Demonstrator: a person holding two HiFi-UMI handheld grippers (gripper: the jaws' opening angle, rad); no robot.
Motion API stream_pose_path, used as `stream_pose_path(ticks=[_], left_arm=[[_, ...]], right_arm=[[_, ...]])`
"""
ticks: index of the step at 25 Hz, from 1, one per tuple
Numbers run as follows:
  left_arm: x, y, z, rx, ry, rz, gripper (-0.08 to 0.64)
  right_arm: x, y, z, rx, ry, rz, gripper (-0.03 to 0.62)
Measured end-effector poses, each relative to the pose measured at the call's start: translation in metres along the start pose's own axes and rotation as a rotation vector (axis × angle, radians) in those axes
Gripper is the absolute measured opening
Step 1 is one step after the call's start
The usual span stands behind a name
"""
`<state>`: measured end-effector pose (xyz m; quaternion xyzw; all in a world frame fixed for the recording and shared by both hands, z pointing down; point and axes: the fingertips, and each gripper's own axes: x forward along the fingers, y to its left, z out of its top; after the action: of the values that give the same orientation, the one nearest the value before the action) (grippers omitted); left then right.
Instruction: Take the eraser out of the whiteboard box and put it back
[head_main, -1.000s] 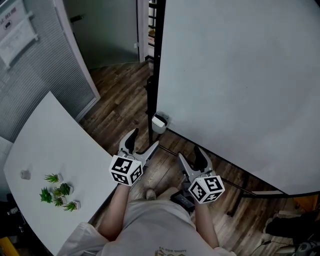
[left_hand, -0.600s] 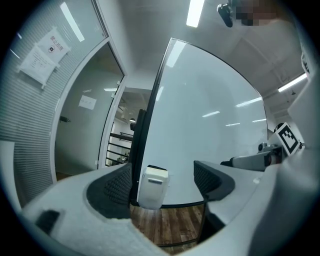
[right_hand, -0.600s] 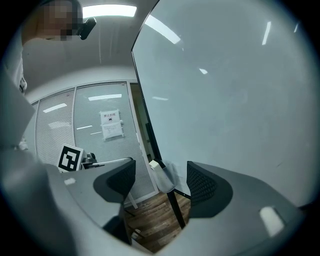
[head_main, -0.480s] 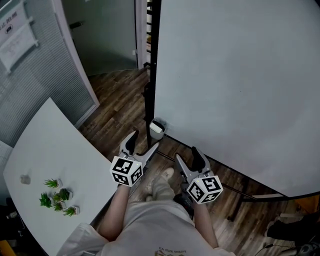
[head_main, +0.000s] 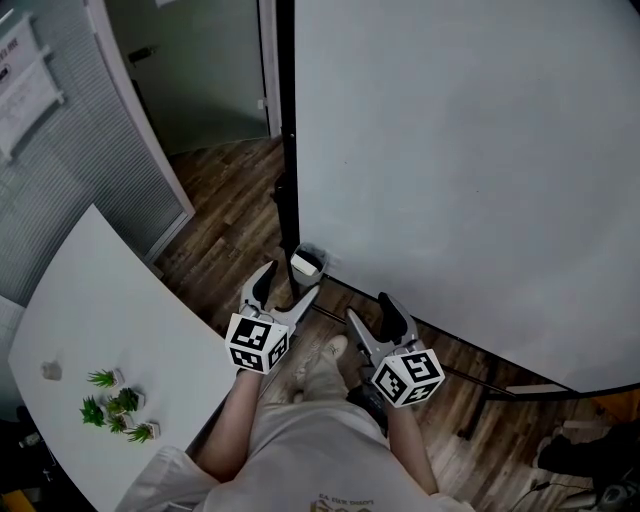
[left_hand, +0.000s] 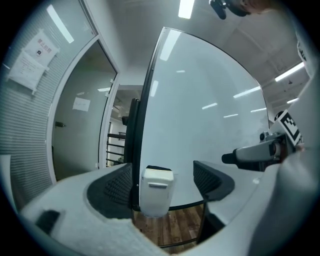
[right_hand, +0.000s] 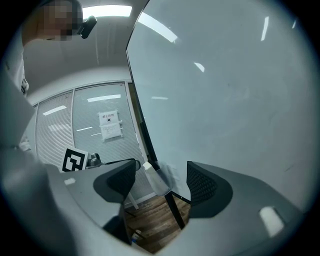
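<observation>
A small white box (head_main: 305, 263) is fixed at the lower left corner of the big whiteboard (head_main: 470, 150), beside its black frame post. A dark eraser top shows inside its open top. My left gripper (head_main: 285, 285) is open just below the box; in the left gripper view the box (left_hand: 156, 190) appears between the jaws, still ahead of them. My right gripper (head_main: 370, 308) is open further right, with nothing between its jaws; its view shows the box (right_hand: 156, 179) ahead to the left.
A white table (head_main: 110, 330) with small green plants (head_main: 115, 400) lies at the left. A glass partition with blinds (head_main: 60, 150) and a doorway stand behind it. The whiteboard's stand bar (head_main: 470, 375) runs over the wooden floor (head_main: 230, 200). The person's legs are below.
The view has shifted nearer the whiteboard. Both grippers have moved slightly up and closer to the white box, the left one most. Both stay open.
</observation>
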<state>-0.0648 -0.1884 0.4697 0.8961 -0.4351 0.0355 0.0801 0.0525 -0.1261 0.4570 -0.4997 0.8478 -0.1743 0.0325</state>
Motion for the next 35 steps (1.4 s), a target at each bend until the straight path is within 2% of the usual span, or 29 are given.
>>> stream_pose_path(ticks=[3,9,24,35], left_arm=[[0.009,0.001,-0.001,0.034,0.013,0.002,0.373],[0.023,0.007,-0.003,0.025,0.014,0.008,0.365],[0.046,0.007,-0.007,0.091,0.002,0.008,0.337],[0.053,0.008,-0.015,0.109,0.01,0.007,0.318]], right_arm=[[0.007,-0.004,0.001,0.001,0.007,0.006,0.315],[0.017,-0.012,-0.002,0.011,0.026,0.017,0.314],[0.03,-0.028,-0.01,0.029,0.064,0.028,0.304],[0.033,-0.036,-0.018,0.041,0.088,0.03,0.304]])
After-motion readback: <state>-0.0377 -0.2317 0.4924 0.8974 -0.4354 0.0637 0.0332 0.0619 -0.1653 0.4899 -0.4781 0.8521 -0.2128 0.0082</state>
